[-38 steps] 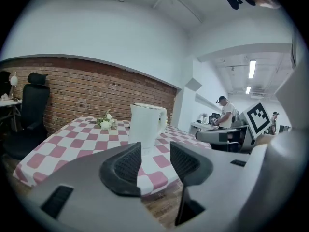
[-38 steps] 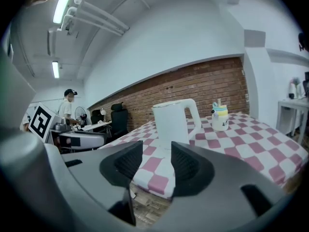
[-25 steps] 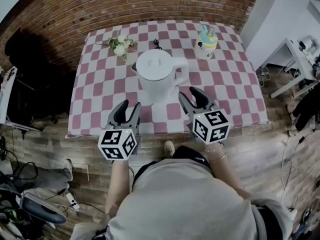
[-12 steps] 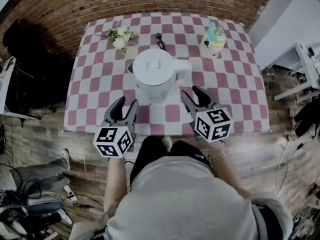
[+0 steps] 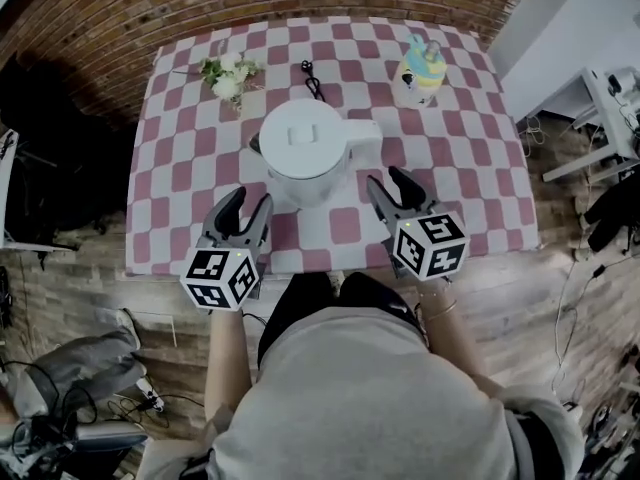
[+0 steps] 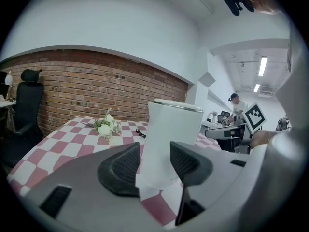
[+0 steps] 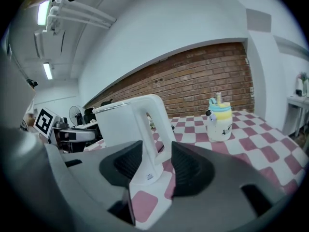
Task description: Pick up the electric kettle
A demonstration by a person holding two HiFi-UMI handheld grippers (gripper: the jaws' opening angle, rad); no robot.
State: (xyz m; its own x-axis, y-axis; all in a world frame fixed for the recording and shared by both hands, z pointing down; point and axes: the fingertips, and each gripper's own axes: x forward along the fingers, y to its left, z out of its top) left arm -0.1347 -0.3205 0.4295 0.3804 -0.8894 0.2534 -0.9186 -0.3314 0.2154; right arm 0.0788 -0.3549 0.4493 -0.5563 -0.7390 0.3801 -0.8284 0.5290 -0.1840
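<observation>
A white electric kettle point(image 5: 305, 148) stands upright near the middle of the checked table point(image 5: 470, 183), its handle point(image 5: 366, 140) pointing right. In the left gripper view the kettle point(image 6: 173, 139) rises just beyond the jaws. In the right gripper view its handle point(image 7: 153, 129) lines up with the gap between the jaws. My left gripper point(image 5: 243, 206) hovers at the table's near edge, left of the kettle, open and holding nothing. My right gripper point(image 5: 391, 183) hangs just short of the handle, open, with nothing between its fingers.
A small bunch of white flowers point(image 5: 224, 76) lies at the back left. A yellow and blue cup point(image 5: 418, 68) stands at the back right, a small black item point(image 5: 310, 76) behind the kettle. A brick wall point(image 5: 250, 3) backs the table. A white desk point(image 5: 600, 108) is at right.
Both grippers have dropped slightly and shifted toward the table's near edge; the kettle has not moved. Nothing has been gripped.
</observation>
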